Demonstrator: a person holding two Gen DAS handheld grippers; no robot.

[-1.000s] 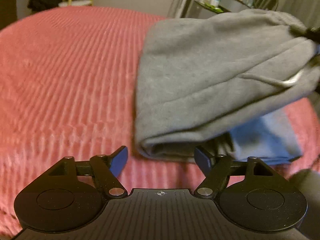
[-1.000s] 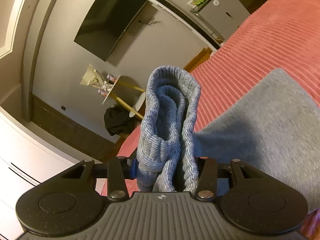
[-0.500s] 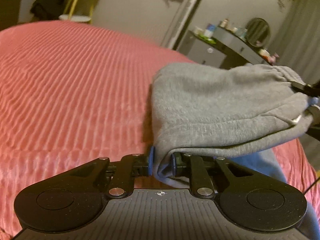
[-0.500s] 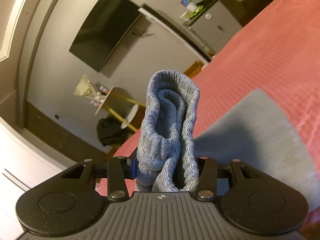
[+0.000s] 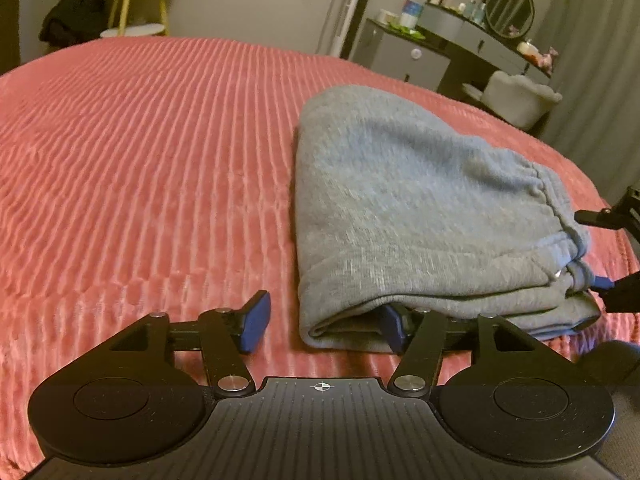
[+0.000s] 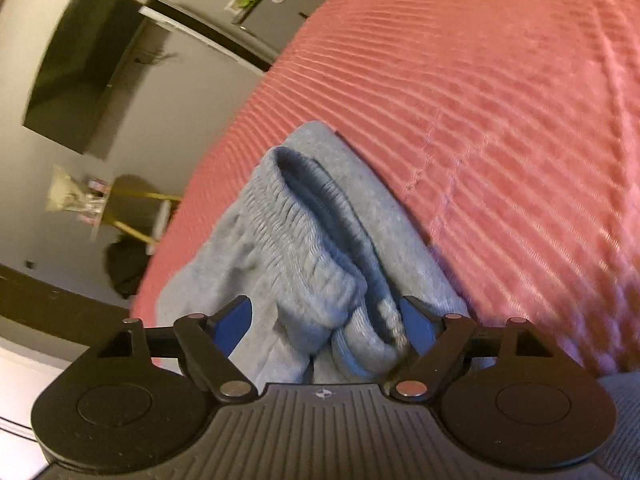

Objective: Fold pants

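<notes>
Both sets of tongs have just let go: the left tongs (image 5: 320, 322), clamped on the near fold of the grey fleece sweatpants (image 5: 420, 216) half a second ago, now stand spread wide, one blue pad clear of the cloth on its left, the other tucked at the bundle's near edge. The right tongs (image 6: 326, 326), which were pinching the ribbed grey waistband (image 6: 316, 248) upright, are likewise parted, and the waistband slumps loose between them. Beyond the tongs, the sweatpants lie as a compact folded bundle on the pink ribbed bedspread (image 5: 140, 152), drawstring end to the right. Farther back stand a grey dresser with a round mirror (image 5: 472, 36) and a yellow-legged stool (image 5: 134, 24). The release suggests the last fold is laid down and the task is at or near its end.
</notes>
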